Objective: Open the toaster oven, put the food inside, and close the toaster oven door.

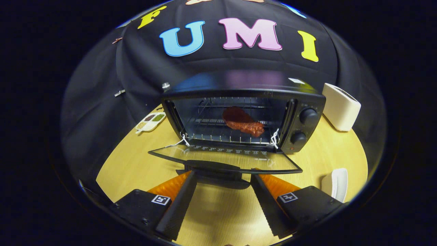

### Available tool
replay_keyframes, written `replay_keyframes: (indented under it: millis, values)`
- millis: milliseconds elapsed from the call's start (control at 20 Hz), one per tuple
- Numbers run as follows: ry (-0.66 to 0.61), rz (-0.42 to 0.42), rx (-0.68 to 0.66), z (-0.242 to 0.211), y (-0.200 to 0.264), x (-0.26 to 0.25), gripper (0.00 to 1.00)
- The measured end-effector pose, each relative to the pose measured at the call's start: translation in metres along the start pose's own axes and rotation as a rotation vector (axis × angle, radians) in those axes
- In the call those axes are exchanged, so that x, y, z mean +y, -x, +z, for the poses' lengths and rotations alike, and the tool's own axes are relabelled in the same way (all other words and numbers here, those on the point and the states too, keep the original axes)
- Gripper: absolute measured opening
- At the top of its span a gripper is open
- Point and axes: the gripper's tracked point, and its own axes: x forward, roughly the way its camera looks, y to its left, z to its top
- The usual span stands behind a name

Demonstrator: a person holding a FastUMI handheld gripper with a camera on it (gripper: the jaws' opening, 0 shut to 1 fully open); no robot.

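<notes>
A black toaster oven (pixel 245 87) stands on the wooden table (pixel 327 150) ahead of my fingers. Its glass door (pixel 225 158) hangs open, lying flat toward me, with the black door handle (pixel 215 167) at its near edge. A reddish-brown piece of meat (pixel 243 121) lies on the wire rack (pixel 218 136) inside. My gripper (pixel 223 178) is open, its two black fingers (pixel 177 201) spread wide just below and on either side of the door handle. Nothing is held between them.
A white toaster (pixel 340 106) stands to the right of the oven. A small white dish with green and dark fillings (pixel 150 122) lies to the oven's left. A white plate or holder (pixel 336 183) sits near the right finger.
</notes>
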Motion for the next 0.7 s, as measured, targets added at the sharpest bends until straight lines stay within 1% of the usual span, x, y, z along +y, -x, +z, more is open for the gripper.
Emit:
replay_keyframes:
  millis: [150,300,550,700]
  values:
    - [-0.041,0.009,-0.041,0.025,0.0,0.0,0.99]
    - [-0.046,0.011,-0.08,0.052,-0.008,-0.002,0.99]
    - [0.038,-0.003,-0.119,0.091,-0.025,-0.012,0.98]
    - [0.053,-0.003,-0.16,0.108,-0.018,-0.018,0.99]
